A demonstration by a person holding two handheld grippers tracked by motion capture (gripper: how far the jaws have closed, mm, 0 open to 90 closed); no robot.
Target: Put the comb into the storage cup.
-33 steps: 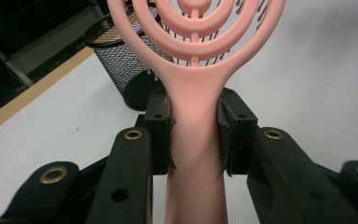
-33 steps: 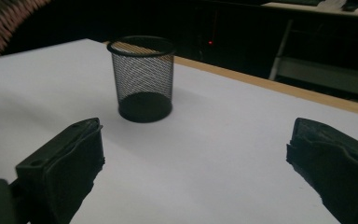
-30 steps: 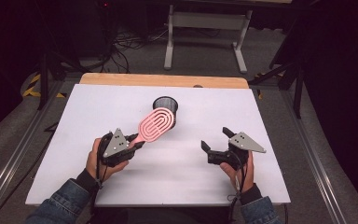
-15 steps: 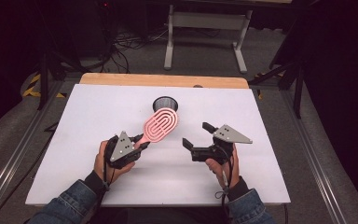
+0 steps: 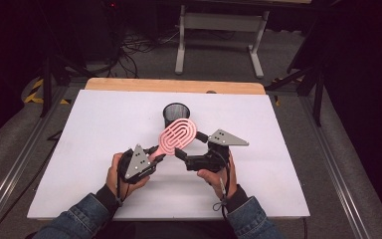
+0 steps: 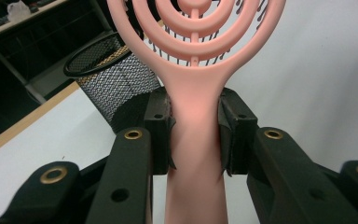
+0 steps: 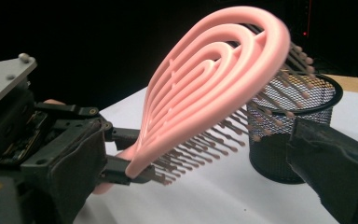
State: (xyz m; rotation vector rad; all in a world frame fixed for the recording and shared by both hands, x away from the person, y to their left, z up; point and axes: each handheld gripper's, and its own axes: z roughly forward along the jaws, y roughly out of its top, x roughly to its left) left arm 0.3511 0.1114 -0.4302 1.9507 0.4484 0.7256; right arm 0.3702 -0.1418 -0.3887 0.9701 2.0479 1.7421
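Note:
A pink hairbrush (image 5: 179, 135) with an oval ringed head is held up off the white table (image 5: 79, 129), bristles facing down. My left gripper (image 5: 158, 158) is shut on its handle (image 6: 196, 126), both pads pressed against the sides. My right gripper (image 5: 190, 145) is open, with one jaw on each side of the brush head (image 7: 205, 88) and not touching it. A black mesh cup (image 5: 175, 113) stands upright just behind the brush, with its rim (image 7: 303, 81) under the brush tip in the right gripper view.
A wooden strip (image 5: 174, 85) runs along the table's far edge. Beyond it lie a dark floor, cables and a white metal frame (image 5: 219, 22). White table surface lies to the left and right of both hands.
My right gripper has moved left, up to the brush head, and now straddles it. My left gripper has shifted slightly right with the brush still in it.

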